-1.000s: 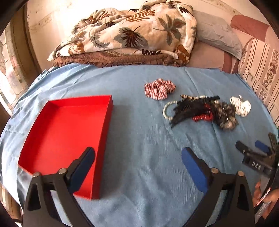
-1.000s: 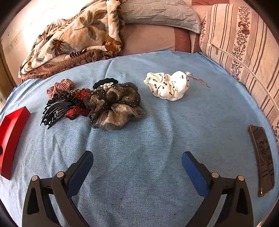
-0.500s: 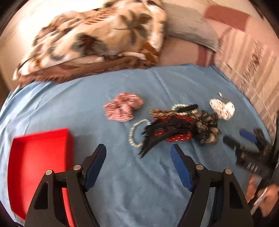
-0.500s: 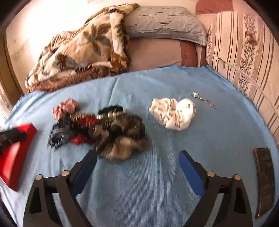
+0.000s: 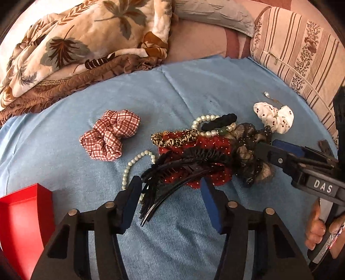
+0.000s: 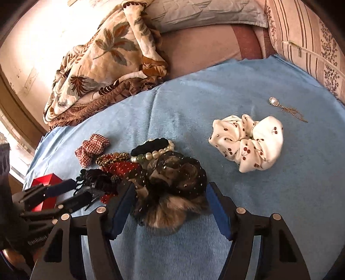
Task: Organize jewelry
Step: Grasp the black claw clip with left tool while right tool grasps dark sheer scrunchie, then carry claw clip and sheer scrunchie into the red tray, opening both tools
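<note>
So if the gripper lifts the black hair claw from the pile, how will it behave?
The hair claw looks like rigid, glossy plastic, so it should probably keep its shape but may slip between the pads. Its teeth lie over the red scrunchie and close to the pearl strand, so it could drag them along.

Red-checked scrunchie (image 5: pixel 110 135), cherry-print white scrunchie (image 6: pixel 248 143)

A leaf-print quilt (image 5: pixel 86 43) and grey pillow (image 5: pixel 213 15) lie beyond the blue bedspread (image 5: pixel 194 86).
</note>
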Motion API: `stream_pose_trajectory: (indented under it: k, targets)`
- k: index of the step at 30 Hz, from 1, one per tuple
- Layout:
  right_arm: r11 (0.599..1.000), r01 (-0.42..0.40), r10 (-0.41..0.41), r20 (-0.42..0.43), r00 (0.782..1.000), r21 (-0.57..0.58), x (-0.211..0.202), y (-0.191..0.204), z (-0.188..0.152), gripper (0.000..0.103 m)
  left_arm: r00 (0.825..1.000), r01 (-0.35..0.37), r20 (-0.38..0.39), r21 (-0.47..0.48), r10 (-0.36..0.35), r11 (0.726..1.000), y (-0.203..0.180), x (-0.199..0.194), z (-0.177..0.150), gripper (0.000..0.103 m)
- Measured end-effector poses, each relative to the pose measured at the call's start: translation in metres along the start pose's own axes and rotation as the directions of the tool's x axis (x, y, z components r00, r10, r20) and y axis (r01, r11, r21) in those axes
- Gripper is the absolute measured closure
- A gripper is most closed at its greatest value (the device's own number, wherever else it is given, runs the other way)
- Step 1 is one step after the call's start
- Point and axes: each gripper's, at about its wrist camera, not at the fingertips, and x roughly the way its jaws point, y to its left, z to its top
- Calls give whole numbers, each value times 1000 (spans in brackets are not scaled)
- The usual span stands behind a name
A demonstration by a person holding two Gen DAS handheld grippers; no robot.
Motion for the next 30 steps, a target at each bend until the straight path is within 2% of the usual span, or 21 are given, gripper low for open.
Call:
stream_pose_trajectory:
  k: [1, 2, 3, 5, 7, 10, 15, 21, 27, 30]
  targets:
    - [1000, -4, 4, -2, 1000, 9, 2, -2, 1, 30, 1000, 4, 1, -4, -4, 1000, 0, 0, 0, 61]
    - [1000, -8, 8, -3, 1000, 14, 3, -2, 2, 35, 1000, 9, -10, -11, -9, 1000, 1, 2, 0, 77]
    - [1000, -15, 15, -7, 1000, 21, 5, -3, 3, 39, 1000, 13, -17, -17, -14, 1000, 1, 3, 0, 86]
    - [999, -34, 35, -24, 999, 30, 10, -4, 4, 62, 1000, 21, -19, -25, -22, 999, 2, 2, -2, 89]
    - [997, -65, 67, -43, 997, 41, 13, -4, 3, 77, 1000, 21, -16, -31, -21, 999, 1, -2, -4, 92]
    - [996, -86, 87, -34, 996, 28, 7, 0, 2, 86, 998, 54, -5, -64, -55, 996, 1, -15, -3, 99]
    - [997, -70, 70, 15, 997, 8, -11, 6, 4, 88, 995, 98, 44, -97, -94, 990, 0, -50, -6, 99]
    - [997, -66, 62, 80, 995, 50, -47, 0, -7, 88, 989, 134, 85, -154, -122, 979, 11, -93, -20, 99]
    - [997, -56, 47, 159, 986, 55, -88, 2, -13, 88, 989, 93, 135, -203, -66, 975, 39, -139, -44, 99]
    - [993, -93, 81, 159, 984, 73, -103, 9, -18, 88, 989, 43, 146, -230, -9, 972, 66, -159, -60, 99]
